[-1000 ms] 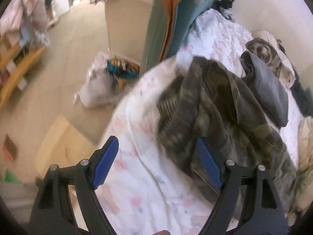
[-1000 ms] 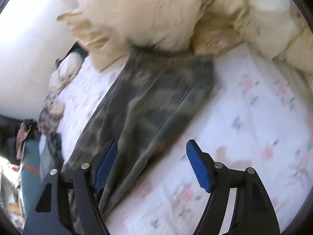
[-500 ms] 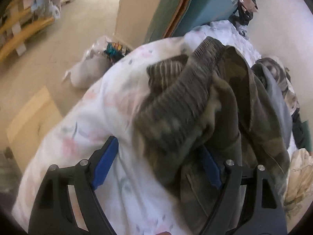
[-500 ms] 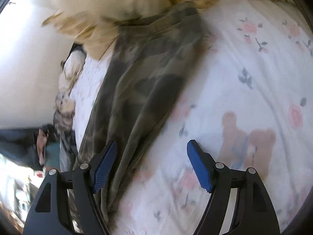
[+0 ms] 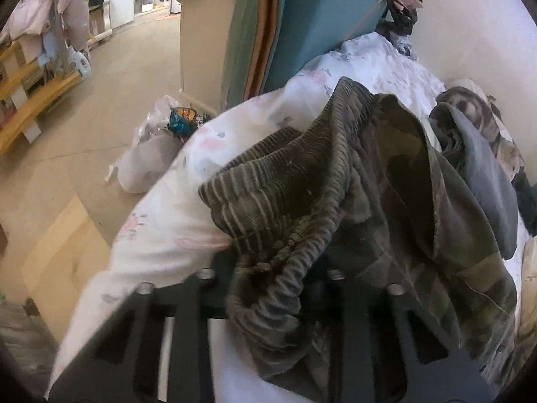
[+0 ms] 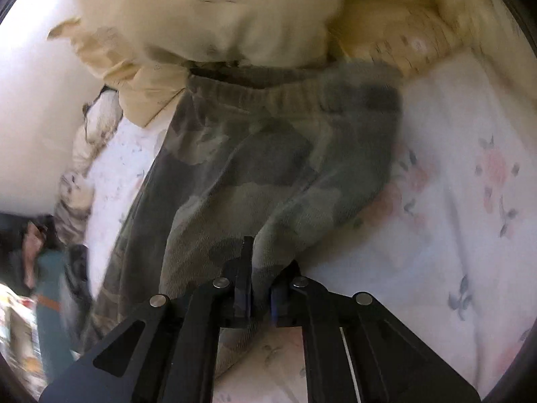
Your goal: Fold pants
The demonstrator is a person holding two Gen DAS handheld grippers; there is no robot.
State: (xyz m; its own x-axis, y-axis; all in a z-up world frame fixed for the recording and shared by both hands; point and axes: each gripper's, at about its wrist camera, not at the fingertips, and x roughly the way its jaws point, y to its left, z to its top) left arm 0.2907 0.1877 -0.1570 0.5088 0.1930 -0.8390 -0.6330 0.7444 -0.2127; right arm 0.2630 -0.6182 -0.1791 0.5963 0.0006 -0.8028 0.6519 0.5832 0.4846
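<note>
Item one, containers. A pale plastic bag (image 5: 147, 161) sits on the floor (image 5: 110, 77) just beside the bed's edge; inside its open mouth I see a blue and orange packet (image 5: 183, 119), the rest of its contents hidden. A flat cardboard piece (image 5: 63, 245) lies on the floor near it.

Item two, the pants (image 5: 386, 201). Camouflage green, lying on my floral bedsheet (image 5: 167, 221). The ribbed waistband (image 5: 285, 181) is bunched and lifted at the bed's edge in the left view. In the right view the far end of the pants (image 6: 255, 174) runs up under a cream blanket (image 6: 235, 27). A grey garment (image 5: 483, 181) lies beside them, touching their far edge.

Item three, my tongs. My left gripper (image 5: 268, 288) points steeply down at the sheet; its jaws are closing with the gathered waistband between them, the pads hidden by the cloth. My right gripper (image 6: 260, 299) also angles downward, its jaws drawn together and clamped on a pinched fold of the pants' edge, which rises in a ridge from the blue pads (image 6: 273, 297).
</note>
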